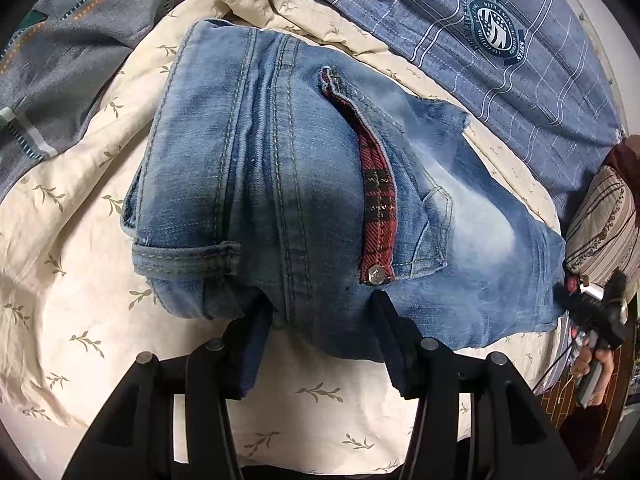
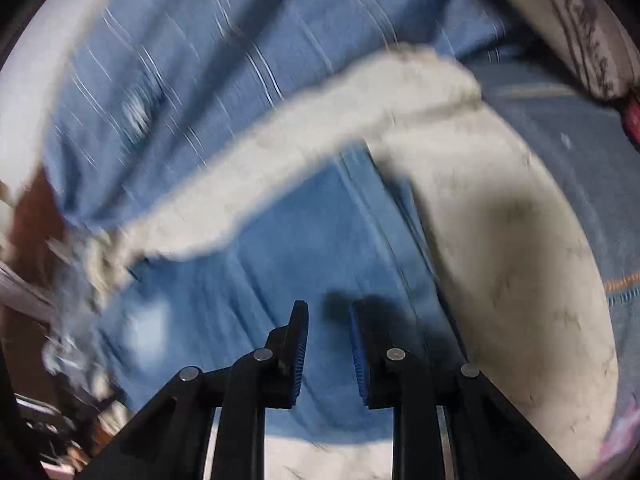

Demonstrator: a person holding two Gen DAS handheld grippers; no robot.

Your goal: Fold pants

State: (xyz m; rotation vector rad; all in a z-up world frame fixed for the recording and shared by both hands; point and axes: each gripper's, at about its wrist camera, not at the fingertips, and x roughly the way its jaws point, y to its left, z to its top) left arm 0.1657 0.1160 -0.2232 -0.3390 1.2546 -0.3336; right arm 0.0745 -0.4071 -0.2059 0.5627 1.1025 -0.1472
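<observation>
The folded blue jeans (image 1: 280, 168) lie on a cream leaf-print quilt (image 1: 80, 280), with a red plaid pocket lining showing. My left gripper (image 1: 318, 300) stands at their near edge. Its jaws are set wide around a thick fold of denim that fills the gap between them. In the blurred right wrist view, my right gripper (image 2: 328, 320) hovers over the jeans (image 2: 300, 232), its jaws a narrow gap apart with nothing between them. The left wrist view also shows the right gripper (image 1: 596, 320) at the jeans' far right end, held by a hand (image 1: 596, 364).
A blue checked cover (image 1: 500, 60) with a round emblem lies beyond the quilt. Grey patterned fabric (image 1: 80, 20) sits at the upper left. A striped pillow (image 1: 600, 224) rests at the right edge. A ridge of quilt (image 2: 360, 96) crosses above the jeans.
</observation>
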